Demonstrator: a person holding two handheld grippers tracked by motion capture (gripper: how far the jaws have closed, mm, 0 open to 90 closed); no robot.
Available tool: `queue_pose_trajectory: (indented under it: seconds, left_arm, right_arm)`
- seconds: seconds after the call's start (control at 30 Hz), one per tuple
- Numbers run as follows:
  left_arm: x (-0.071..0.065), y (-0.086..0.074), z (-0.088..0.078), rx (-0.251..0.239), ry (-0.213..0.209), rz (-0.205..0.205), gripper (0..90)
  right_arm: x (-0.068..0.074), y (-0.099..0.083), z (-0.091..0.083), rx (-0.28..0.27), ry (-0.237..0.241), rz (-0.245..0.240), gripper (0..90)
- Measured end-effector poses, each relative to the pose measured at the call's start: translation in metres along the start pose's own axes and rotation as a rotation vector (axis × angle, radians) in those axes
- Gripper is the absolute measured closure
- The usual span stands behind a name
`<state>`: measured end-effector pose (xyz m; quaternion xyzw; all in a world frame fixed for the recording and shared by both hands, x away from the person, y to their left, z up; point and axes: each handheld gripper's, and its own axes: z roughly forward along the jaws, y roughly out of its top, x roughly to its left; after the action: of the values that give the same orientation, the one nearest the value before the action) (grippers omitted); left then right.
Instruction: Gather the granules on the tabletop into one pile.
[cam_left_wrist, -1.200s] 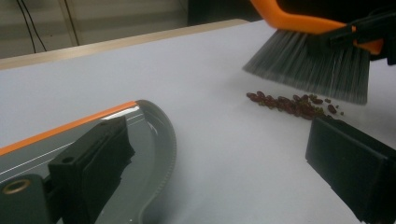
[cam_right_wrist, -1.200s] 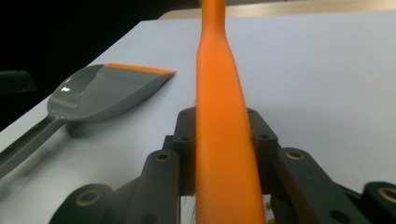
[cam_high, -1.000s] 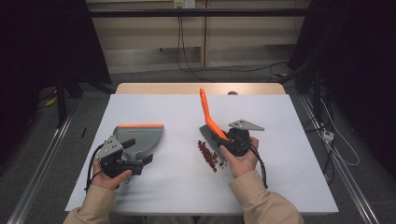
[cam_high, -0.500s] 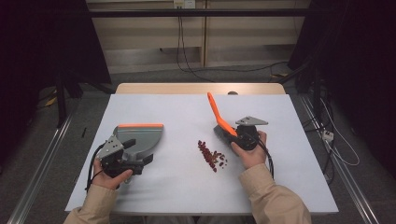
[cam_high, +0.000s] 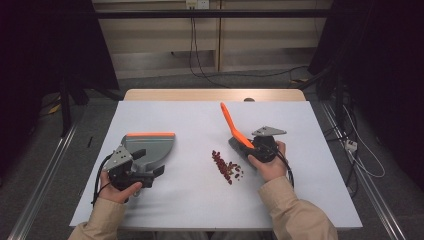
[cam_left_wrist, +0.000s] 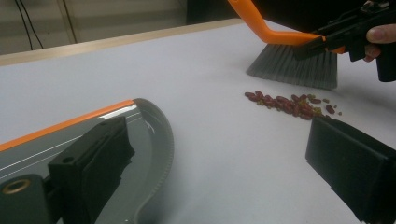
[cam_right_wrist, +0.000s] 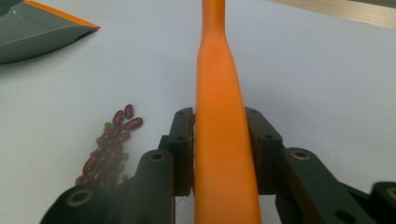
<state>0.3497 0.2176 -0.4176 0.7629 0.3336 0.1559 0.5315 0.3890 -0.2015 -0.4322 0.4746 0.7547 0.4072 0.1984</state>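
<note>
Red beans (cam_high: 226, 168) lay in a small heap at centre of the white table (cam_high: 200, 200), brush (cam_high: 239, 138) bristles just right of them. Right gripper (cam_high: 257, 147) clamped the orange brush handle, jaws having just eased slightly. Left gripper (cam_high: 150, 172) at lower left held the grey dustpan (cam_high: 152, 147); how far its jaws stood couldn't be told.

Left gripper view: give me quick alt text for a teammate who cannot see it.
A line of red beans lies on the white table, just in front of the grey bristles of an orange-handled brush held by the right tongs. At lower left sits a grey dustpan with an orange edge, one black jaw resting on it.
</note>
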Motion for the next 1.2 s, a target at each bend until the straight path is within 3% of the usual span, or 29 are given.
queue_pose_trajectory:
  seconds: [0.17,0.37,0.57,0.77,0.87,1.03,1.1,1.2]
  left_arm:
    - [-0.001,0.001,0.0,-0.006,-0.007,-0.004,6.5]
    - [-0.002,0.001,0.001,0.0,-0.011,0.001,6.5]
    - [-0.003,0.001,0.003,-0.002,-0.015,0.0,6.6]
    - [-0.002,0.0,0.003,0.004,-0.013,-0.002,6.5]
    - [-0.002,0.001,0.003,-0.002,-0.014,-0.006,6.5]
    - [-0.002,0.002,0.005,-0.005,-0.024,-0.023,6.5]
    - [-0.001,0.001,0.005,-0.003,-0.02,-0.027,6.5]
    - [0.0,0.001,0.004,-0.006,-0.015,-0.03,6.5]
  right_arm:
    - [-0.001,0.004,-0.007,-0.005,-0.002,-0.006,63.7]
    - [-0.004,0.007,-0.015,0.041,-0.016,-0.009,65.6]
    - [-0.005,0.009,-0.007,0.086,-0.027,-0.034,70.2]
    - [-0.015,0.012,-0.006,0.115,0.034,-0.007,71.0]
    - [-0.02,0.012,-0.004,0.081,0.077,0.007,71.1]
    - [-0.025,0.025,0.004,-0.023,0.145,-0.055,71.1]
    - [-0.024,0.031,0.012,-0.029,0.164,-0.094,71.1]
    - [-0.024,0.041,0.026,-0.047,0.218,-0.19,71.1]
